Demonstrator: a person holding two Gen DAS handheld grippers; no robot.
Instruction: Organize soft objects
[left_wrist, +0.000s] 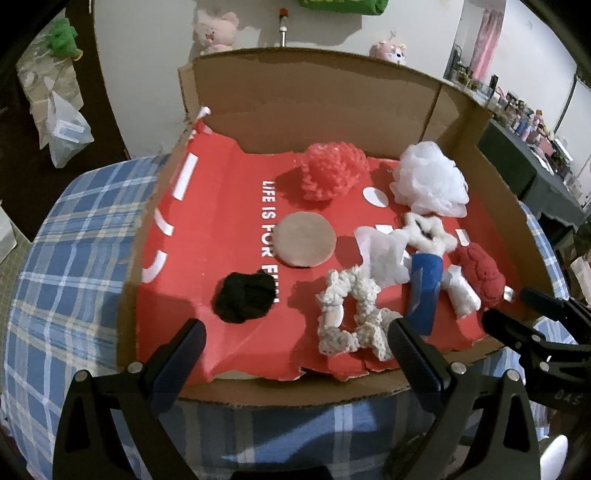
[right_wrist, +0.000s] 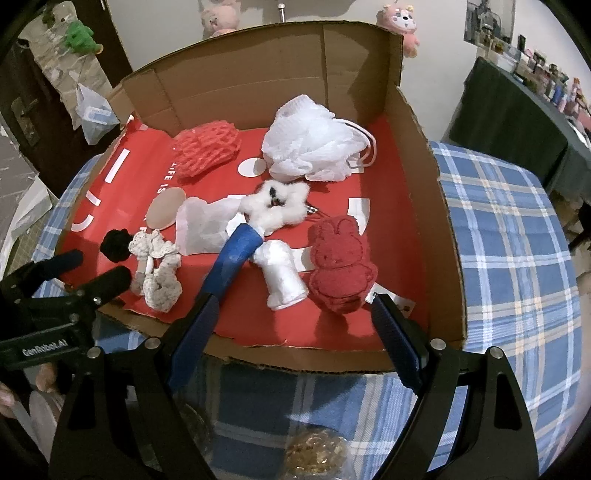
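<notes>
Blue-and-white plaid cloth covers the counter, and on it sits a shallow cardboard box lined with red printed paper, its far and right walls standing up. Inside I see the soft objects spread out: a coral mesh puff and a white mesh bath puff near the box's far wall, a flat tan round pad toward the middle, a black scrunchie and a cream crocheted scrunchie near the front-left edge, a fluffy white star-shaped piece in the centre, a white sock-like roll touching a blue strip, and a red bunny-shaped plush toward the front-right corner. My left gripper hovers over the box's front edge with its fingers spread wide, holding nothing. My right gripper hovers at the front edge too, fingers wide apart and empty, the red bunny just beyond them.
</notes>
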